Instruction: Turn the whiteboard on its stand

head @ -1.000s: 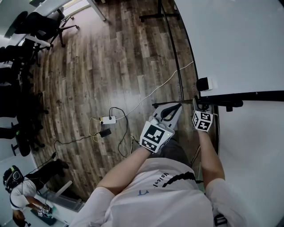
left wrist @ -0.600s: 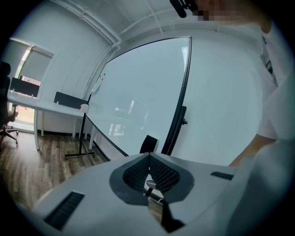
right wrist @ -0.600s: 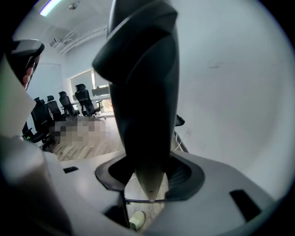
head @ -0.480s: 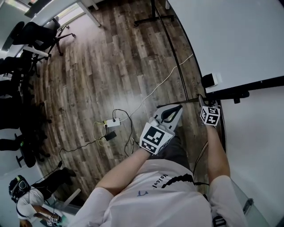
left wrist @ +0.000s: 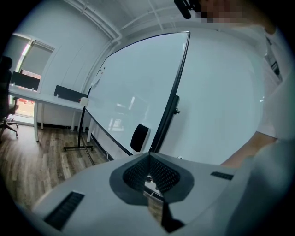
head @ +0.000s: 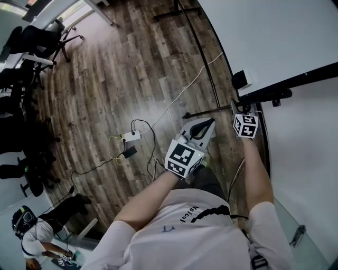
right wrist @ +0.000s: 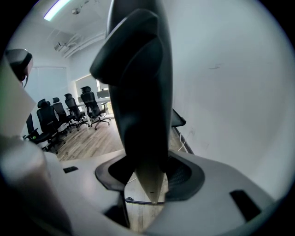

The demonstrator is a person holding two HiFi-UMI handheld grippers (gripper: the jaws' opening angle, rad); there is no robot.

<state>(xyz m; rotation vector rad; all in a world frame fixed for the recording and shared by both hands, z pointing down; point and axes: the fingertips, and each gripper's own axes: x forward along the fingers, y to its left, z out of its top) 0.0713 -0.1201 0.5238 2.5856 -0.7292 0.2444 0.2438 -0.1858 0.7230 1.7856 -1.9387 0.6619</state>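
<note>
The whiteboard (head: 274, 37) fills the upper right of the head view, its black frame edge (head: 296, 82) slanting up to the right. My right gripper (head: 235, 109) reaches to that edge beside a small black and white box (head: 242, 79) on the board. In the right gripper view the black frame bar (right wrist: 138, 83) stands between the jaws and fills the gap, so my right gripper (right wrist: 148, 186) is shut on it. My left gripper (head: 212, 122) hovers just left of it over the floor, shut and empty; its pads (left wrist: 138, 173) meet in front of the board (left wrist: 133, 87).
The stand's black leg (head: 203, 58) and foot (head: 179, 13) run across the wooden floor. A power strip (head: 132, 136) with loose cables lies left of my grippers. Office chairs (head: 26, 47) line the left side. A person (head: 29, 232) crouches at the lower left.
The board's black edge has tilted from nearly level to slanting up to the right. My right gripper has stayed on it and risen slightly. The left gripper has barely moved.
</note>
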